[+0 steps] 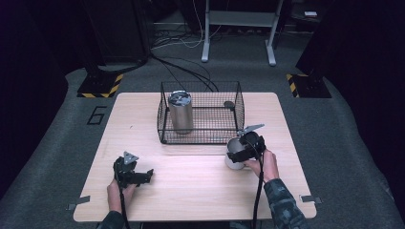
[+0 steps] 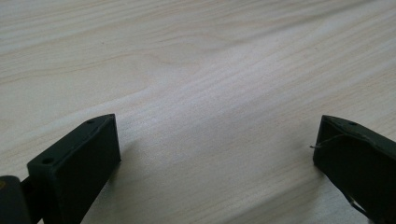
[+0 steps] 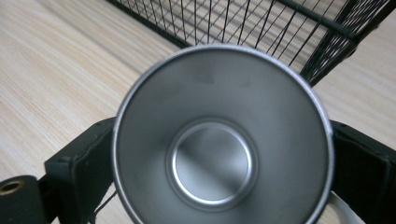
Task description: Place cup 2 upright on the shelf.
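Note:
A black wire basket [image 1: 210, 128] stands at the middle back of the wooden table [image 1: 191, 191]. Inside it, at its left end, a tall steel tumbler [image 1: 181, 113] stands upright. A small dark round thing [image 1: 229, 104] lies at the basket's back right. My right gripper [image 1: 235, 155] is shut on a steel cup [image 1: 233, 144] just outside the basket's front right corner. In the right gripper view the cup [image 3: 223, 140] faces me open-mouthed and bare inside, with a black finger [image 3: 79, 163] pressed to each side. My left gripper [image 1: 149, 174] rests low at the table's front left, open on bare wood [image 2: 217, 135].
The basket's front corner [image 3: 322, 56] is close behind the held cup. Beyond the table lie floor cables [image 1: 186, 67], a white stand's legs [image 1: 239, 28] and yellow-black striped bases [image 1: 100, 86]. Bare tabletop stretches between the two grippers.

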Available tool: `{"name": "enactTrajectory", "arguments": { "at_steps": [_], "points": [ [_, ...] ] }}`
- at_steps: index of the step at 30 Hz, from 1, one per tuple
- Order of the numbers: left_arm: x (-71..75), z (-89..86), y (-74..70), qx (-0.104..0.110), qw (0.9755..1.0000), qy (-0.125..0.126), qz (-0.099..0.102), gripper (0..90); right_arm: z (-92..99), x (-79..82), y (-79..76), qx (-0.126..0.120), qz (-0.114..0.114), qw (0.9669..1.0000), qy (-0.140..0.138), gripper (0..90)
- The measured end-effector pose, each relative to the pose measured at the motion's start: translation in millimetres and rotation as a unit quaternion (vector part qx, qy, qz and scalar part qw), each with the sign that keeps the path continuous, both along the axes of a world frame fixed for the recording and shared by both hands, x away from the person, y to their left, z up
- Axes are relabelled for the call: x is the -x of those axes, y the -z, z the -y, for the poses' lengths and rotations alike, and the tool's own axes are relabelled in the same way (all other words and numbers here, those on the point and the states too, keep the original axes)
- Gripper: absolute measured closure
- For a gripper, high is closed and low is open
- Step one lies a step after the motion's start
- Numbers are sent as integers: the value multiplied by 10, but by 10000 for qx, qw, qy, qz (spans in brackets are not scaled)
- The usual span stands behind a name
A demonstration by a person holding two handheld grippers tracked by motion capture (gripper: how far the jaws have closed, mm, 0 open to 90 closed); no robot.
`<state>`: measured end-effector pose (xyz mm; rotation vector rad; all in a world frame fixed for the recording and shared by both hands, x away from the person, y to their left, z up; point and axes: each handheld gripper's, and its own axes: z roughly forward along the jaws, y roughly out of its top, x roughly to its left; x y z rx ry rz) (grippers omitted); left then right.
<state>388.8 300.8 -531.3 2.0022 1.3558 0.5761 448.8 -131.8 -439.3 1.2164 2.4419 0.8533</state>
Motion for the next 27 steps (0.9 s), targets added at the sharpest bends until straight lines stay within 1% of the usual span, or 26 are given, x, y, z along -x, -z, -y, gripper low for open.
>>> {"name": "enactTrajectory", "arguments": {
  "at_steps": [1,3,4,13,15,17,20,24,27],
  "points": [
    [0,0,0,2,10000,-2,2,4,-3,-8,23,36,-60,10000,-17,47],
    [0,0,0,0,10000,-1,1,4,-4,-1,38,37,-18,10000,-23,50],
    [0,0,0,-2,10000,0,2,3,-8,6,40,38,13,10000,16,51],
    [0,0,0,-2,10000,0,1,4,4,8,32,42,7,10000,4,56],
    [0,0,0,-4,10000,1,0,4,7,14,23,36,48,10000,4,56],
    [0,0,0,-1,10000,0,1,4,14,19,-4,16,22,10000,-12,56],
    [0,0,0,0,10000,0,0,4,7,46,-49,39,59,10000,-31,56],
    [0,0,0,-3,10000,0,1,4,17,59,-120,6,66,10000,-71,56],
    [0,0,0,0,10000,-1,1,4,18,69,-172,-12,113,9999,-95,56]
  ]
}}
